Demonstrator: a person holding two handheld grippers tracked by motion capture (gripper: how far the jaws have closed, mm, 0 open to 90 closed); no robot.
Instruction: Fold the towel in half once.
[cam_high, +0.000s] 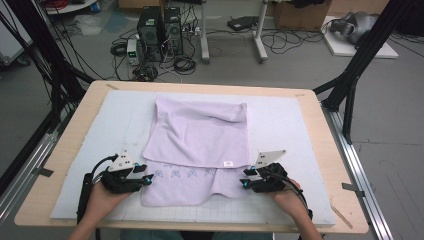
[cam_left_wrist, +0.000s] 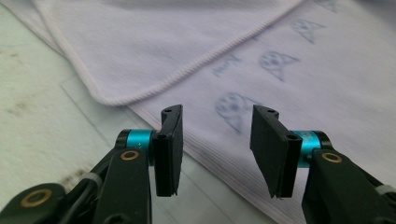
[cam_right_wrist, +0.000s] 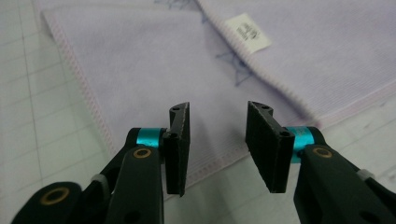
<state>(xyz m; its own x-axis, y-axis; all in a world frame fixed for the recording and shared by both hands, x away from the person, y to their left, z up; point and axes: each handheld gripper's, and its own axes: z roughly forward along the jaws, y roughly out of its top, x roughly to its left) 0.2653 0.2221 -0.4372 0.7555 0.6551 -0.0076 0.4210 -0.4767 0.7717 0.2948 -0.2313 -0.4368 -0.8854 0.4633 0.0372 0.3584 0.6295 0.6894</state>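
Lilac terry towel (cam_high: 200, 145), folded partway with its upper flap over the lower layer, lies mid-mat on your white gridded mat (cam_high: 290, 120). At your left, the left gripper (cam_high: 146, 179) hovers at the towel's near-left edge, jaws part open with nothing between them, above faded blue printed figures (cam_left_wrist: 232, 108). At your right, the right gripper (cam_high: 245, 183) hovers over the near-right corner, jaws apart, gripping nothing. The small white sewn label (cam_right_wrist: 246, 31) carries print too small to read.

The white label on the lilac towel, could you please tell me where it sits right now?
In the high view the white label sits on the folded towel's near edge, at its right corner, just left of the right gripper.
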